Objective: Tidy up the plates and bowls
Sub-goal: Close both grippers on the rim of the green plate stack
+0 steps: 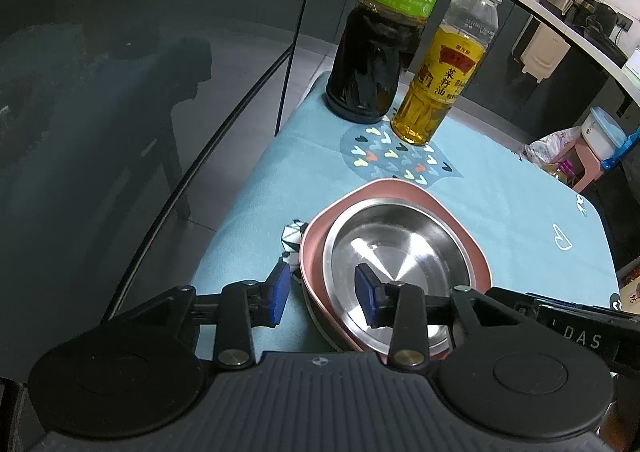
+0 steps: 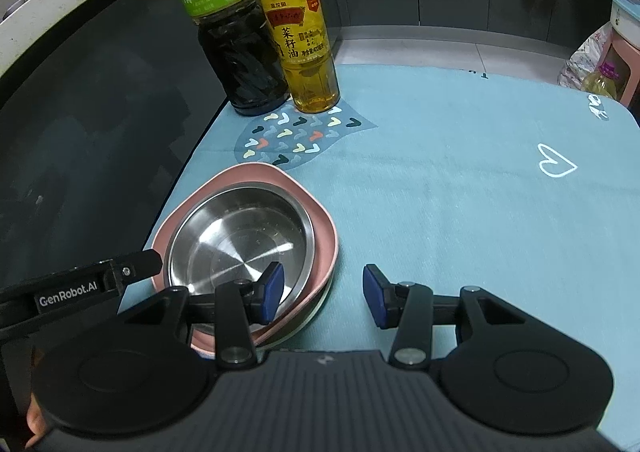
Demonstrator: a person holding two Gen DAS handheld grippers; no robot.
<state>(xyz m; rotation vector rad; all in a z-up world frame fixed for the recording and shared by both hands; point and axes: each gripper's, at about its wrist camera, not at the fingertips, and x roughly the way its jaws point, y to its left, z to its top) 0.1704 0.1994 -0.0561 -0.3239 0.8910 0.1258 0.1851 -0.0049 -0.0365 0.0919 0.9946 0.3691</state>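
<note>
Steel bowl [image 2: 240,240] sits nested in a pink plate [image 2: 320,228] on the blue-matted counter [image 2: 460,212], near the bottles. The stack is roughly round, so no long axis matters. Both hand-held grippers straddle its near rim: the left hand-held gripper [image 1: 326,294] from the left side, the right hand-held gripper [image 2: 324,294] from the right, each with one pad inside the bowl and one outside. Both are partly open and seemingly clear of the rim, holding nothing. They look equally near.
</note>
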